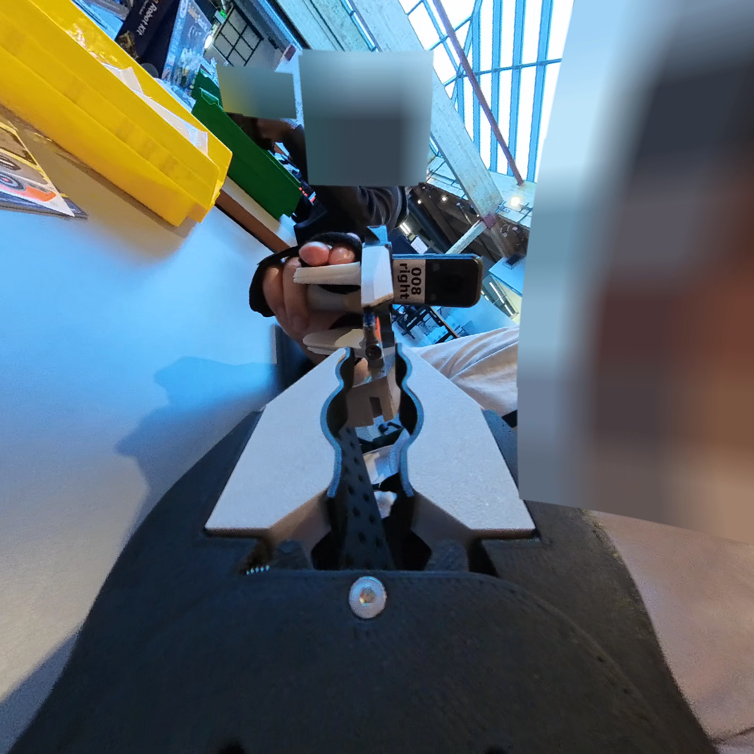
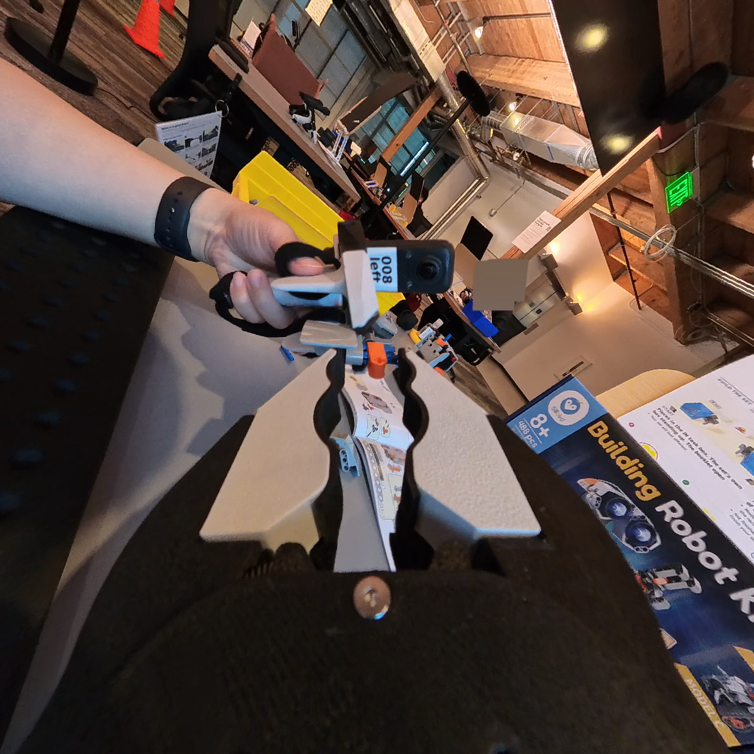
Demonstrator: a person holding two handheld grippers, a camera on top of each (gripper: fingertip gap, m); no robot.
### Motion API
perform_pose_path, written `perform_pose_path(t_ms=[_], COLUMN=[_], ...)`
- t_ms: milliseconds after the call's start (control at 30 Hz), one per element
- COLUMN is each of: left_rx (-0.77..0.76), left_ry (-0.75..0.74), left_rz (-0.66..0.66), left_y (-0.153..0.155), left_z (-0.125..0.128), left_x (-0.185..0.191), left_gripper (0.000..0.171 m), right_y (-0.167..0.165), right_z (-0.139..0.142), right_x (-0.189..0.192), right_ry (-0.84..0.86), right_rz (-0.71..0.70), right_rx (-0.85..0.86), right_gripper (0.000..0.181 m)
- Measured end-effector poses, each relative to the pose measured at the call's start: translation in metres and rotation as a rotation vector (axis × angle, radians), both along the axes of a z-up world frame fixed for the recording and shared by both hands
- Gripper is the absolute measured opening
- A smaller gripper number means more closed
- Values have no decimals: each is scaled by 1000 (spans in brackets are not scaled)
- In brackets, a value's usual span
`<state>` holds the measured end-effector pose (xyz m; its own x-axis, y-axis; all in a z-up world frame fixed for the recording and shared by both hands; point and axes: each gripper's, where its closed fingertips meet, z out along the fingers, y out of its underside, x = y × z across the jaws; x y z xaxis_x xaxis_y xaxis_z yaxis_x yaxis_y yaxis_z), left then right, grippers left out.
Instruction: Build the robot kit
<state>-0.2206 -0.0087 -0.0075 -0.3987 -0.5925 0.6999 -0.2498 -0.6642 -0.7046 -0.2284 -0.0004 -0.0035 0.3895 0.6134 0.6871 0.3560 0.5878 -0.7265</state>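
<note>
A small building-brick assembly, a grey beam with an orange connector [image 2: 376, 361] and blue pins, hangs in the air between my two grippers, which face each other tip to tip. My right gripper [image 2: 368, 354] has its jaws nearly closed around the assembly. My left gripper [image 1: 372, 349] also grips the assembly [image 1: 373, 347] at its tips, with a narrow gap between the jaws. Each view shows the other gripper in a person's hand: the right gripper [image 1: 367, 310], and the left gripper [image 2: 338, 326], turned on its side.
Stacked yellow bins [image 1: 122, 114] and a green bin [image 1: 253, 163] stand at the back of the white table [image 1: 102, 326]. An open instruction booklet [image 2: 379, 428], a loose grey beam [image 2: 347, 453], a blue pin [image 2: 287, 353], a partly built model [image 2: 436, 351] and a kit box [image 2: 612, 489] lie below.
</note>
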Motion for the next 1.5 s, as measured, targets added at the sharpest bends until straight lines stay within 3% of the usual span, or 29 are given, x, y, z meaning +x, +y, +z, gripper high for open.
perform_pose_path(t_ms=[33,200,600,833,933,1133,1500], left_rx=[15,18,-111,-85,-103,-84,-108], left_ry=[-1,46,84,179,153,121,116], left_rz=[-4,-14,-25,-78,-59,-15,-10], left_y=[-1,-1,4,-9,-5,1,3], left_z=[0,-8,-16,-34,-29,-24,-23], left_x=[-1,-1,2,7,8,8,8], left_gripper=[14,5,6,5,5,5,6], right_y=[0,0,6,8,11,20,19], right_z=[-1,-8,-17,-42,-39,-31,-31], right_x=[0,-4,-2,-15,-14,-10,-10], right_ry=[-3,-14,-43,-80,-76,-30,-40], right_rz=[6,32,12,64,30,-34,-41], right_rx=[-6,-35,-86,-217,-151,-109,-70], right_gripper=[25,25,25,34,25,32,27])
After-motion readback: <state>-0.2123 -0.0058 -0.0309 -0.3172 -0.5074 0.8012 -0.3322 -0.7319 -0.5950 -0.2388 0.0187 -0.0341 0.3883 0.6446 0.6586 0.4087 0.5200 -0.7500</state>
